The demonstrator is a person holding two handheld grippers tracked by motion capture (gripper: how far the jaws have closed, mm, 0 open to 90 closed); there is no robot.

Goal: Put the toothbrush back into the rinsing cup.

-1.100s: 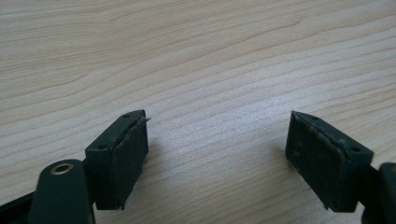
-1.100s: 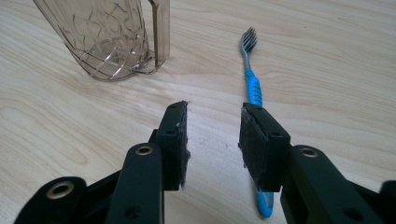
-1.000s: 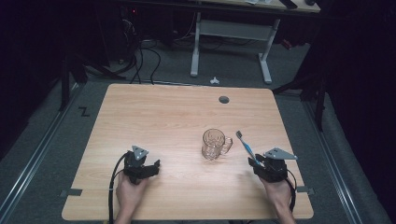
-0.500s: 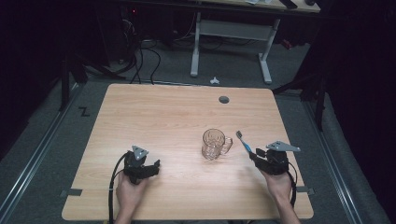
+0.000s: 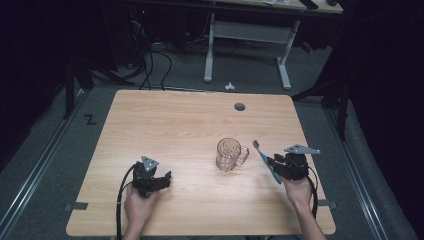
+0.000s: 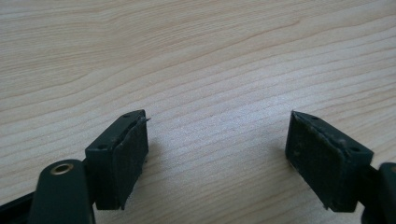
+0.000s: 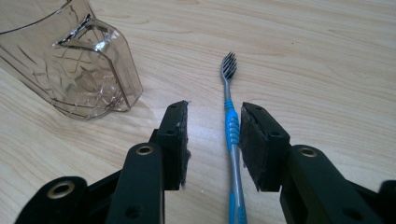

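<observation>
A: Landmark taken as the glass mug (image 5: 229, 154), standing upright on the tabletop (image 5: 165, 120), handle turned toward the right gripper. How is the right gripper (image 7: 212, 135) set?

B: Jaws parted to a narrow gap. The toothbrush (image 7: 231, 135) is seen lying flat on the wood between them, closer to the one pad (image 7: 250, 140); contact with that pad cannot be told. Nothing is clamped, so it is noted as released. In the right gripper view the bristle head is pointed away from the gripper, past the jaw tips, and the mug (image 7: 70, 60) is seen just beside, ahead of the other jaw.

A: And from the high view?

B: The right gripper (image 5: 274, 165) is held in a hand (image 5: 299, 189) to the right of the mug. The toothbrush (image 5: 265, 159) is laid between mug and gripper, apart from the mug.

A: Left gripper (image 6: 217, 154)?

B: Jaws spread wide, bare woodgrain (image 6: 210, 70) between them; nothing held, nothing touched by the pads (image 6: 133, 149). In the high view it (image 5: 164, 178) is found well to the left of the mug, slightly nearer the person, gripped by a hand (image 5: 137, 206), cable (image 5: 121, 192) trailing off the near edge.
</observation>
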